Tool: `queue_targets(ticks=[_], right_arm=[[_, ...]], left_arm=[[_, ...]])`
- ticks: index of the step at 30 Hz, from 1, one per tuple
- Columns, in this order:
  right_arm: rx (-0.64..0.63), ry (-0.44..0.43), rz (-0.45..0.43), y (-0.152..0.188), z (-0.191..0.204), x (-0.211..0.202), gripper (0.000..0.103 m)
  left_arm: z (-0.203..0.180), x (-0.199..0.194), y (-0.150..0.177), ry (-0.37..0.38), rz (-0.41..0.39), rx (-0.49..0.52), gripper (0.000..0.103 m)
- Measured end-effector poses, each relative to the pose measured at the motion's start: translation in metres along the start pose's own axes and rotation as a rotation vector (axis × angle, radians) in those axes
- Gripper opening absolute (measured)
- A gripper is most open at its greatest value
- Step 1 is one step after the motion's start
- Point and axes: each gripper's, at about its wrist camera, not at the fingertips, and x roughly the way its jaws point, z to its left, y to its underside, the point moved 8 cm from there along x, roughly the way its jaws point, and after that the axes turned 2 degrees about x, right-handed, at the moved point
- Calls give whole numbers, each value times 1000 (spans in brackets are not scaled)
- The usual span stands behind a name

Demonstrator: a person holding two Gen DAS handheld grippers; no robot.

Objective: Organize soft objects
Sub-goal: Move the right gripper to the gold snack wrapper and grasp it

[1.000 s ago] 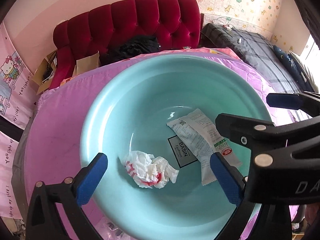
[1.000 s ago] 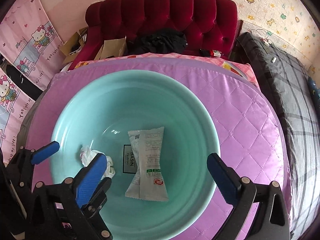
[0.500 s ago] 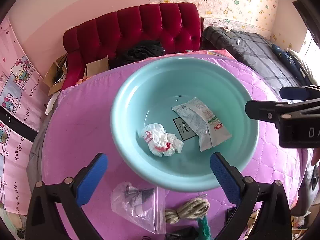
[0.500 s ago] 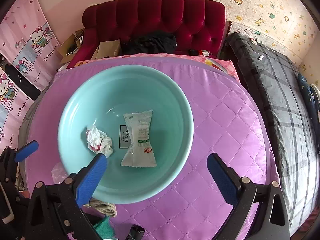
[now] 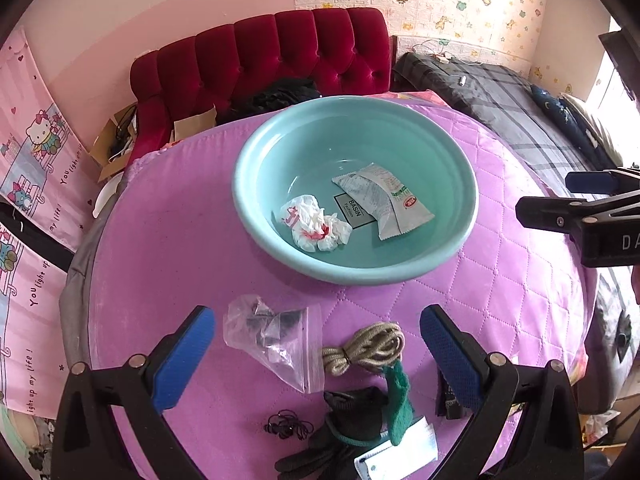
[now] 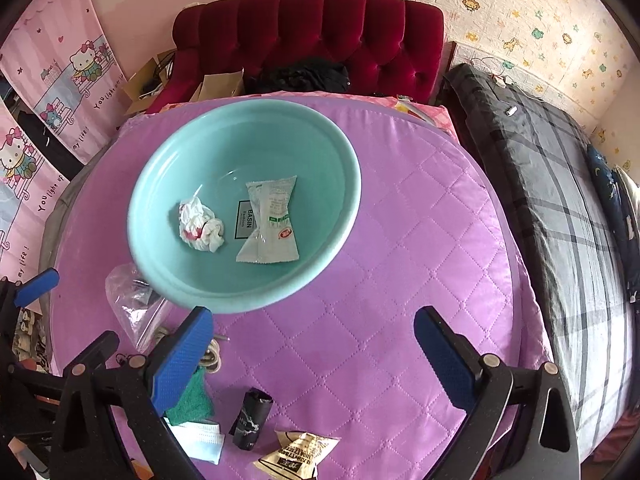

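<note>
A teal basin (image 5: 460, 168) (image 6: 344, 168) rests on the purple quilted table and holds a crumpled white-and-red tissue (image 5: 314, 228) (image 6: 200, 228) and a white sachet (image 5: 384, 204) (image 6: 270, 220). Nearer the front edge lie a clear zip bag (image 5: 276, 340) (image 6: 132, 300), a coiled beige rope (image 5: 364, 348), a green cloth (image 5: 398, 400) (image 6: 192, 400), black gloves (image 5: 340, 428), a black roll (image 6: 252, 416), a face mask (image 6: 200, 442) and a tan packet (image 6: 296, 454). My left gripper (image 5: 316, 356) hangs open above the bag and rope. My right gripper (image 6: 314, 354) is open over bare quilt.
A red tufted sofa (image 5: 272, 56) with dark clothes and cardboard stands behind the table. A bed with a dark plaid cover (image 6: 560, 184) runs along the right. Pink cartoon posters (image 5: 32, 168) hang at the left. Black hair ties (image 5: 288, 428) lie near the front edge.
Both grippers have drawn back and up from the basin, so the front of the table and its loose items have come into view. The basin's contents have not moved.
</note>
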Motion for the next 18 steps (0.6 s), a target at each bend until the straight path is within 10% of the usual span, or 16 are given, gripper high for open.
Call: queue_targets(ticks=[18], right_arm=[[28, 22, 73, 83, -11, 5, 102]], left_arm=[[3, -16, 83, 21, 29, -40, 103]])
